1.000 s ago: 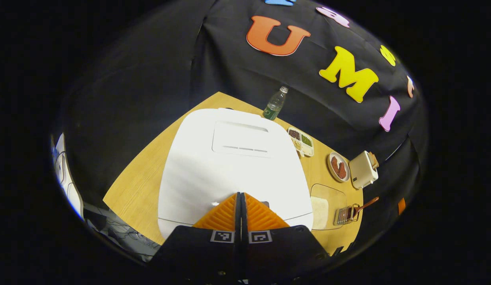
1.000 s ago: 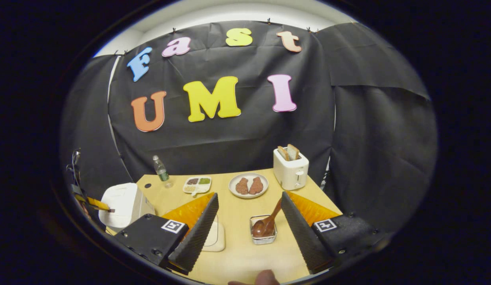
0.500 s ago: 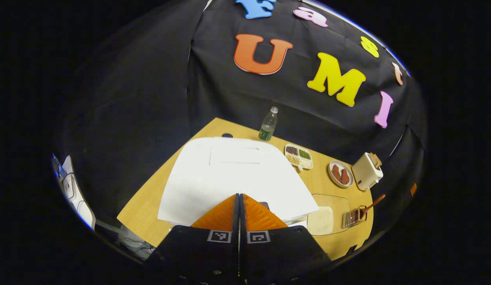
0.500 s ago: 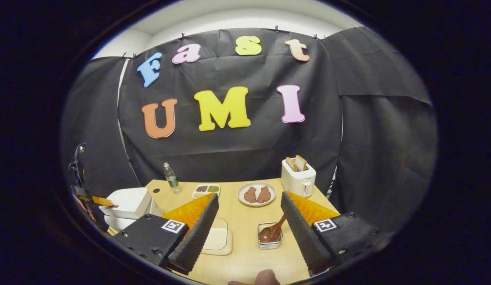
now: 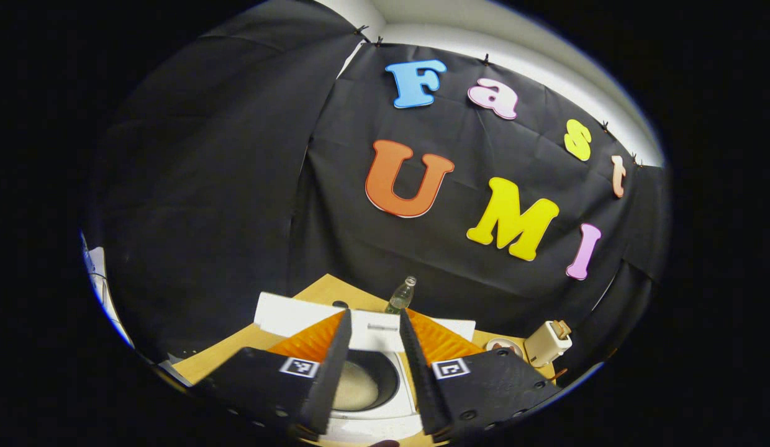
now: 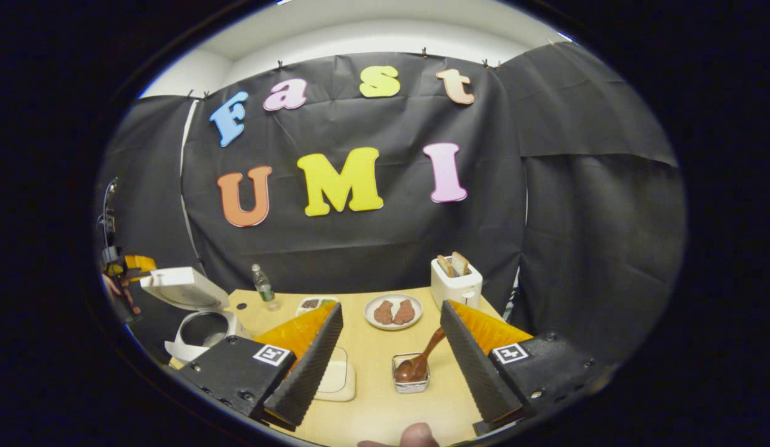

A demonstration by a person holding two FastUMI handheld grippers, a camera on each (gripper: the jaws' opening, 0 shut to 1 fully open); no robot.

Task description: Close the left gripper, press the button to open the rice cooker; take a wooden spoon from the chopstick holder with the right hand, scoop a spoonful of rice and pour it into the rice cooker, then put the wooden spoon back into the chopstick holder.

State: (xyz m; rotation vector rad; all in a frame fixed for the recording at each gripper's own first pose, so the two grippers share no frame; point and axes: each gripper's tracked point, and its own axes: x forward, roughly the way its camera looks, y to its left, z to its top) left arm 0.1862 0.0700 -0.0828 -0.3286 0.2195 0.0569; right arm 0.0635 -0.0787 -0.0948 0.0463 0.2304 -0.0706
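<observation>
Table (image 6: 385, 403): cooker (image 6: 195, 316) far left, lid up, pot exposed.
Holder (image 6: 411, 375) straight ahead of right gripper (image 6: 385, 366), between its 2 spread fingers.
Spoon (image 6: 421, 359): bowl in holder, handle leaning up-right toward right finger.
Right gripper nearer. Left gripper (image 5: 371, 372) parted, over cooker, holding nothing.

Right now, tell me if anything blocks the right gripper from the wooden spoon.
Nothing visible does. The right gripper is open, and the wooden spoon stands in its holder on bare table just ahead between the fingers.
</observation>
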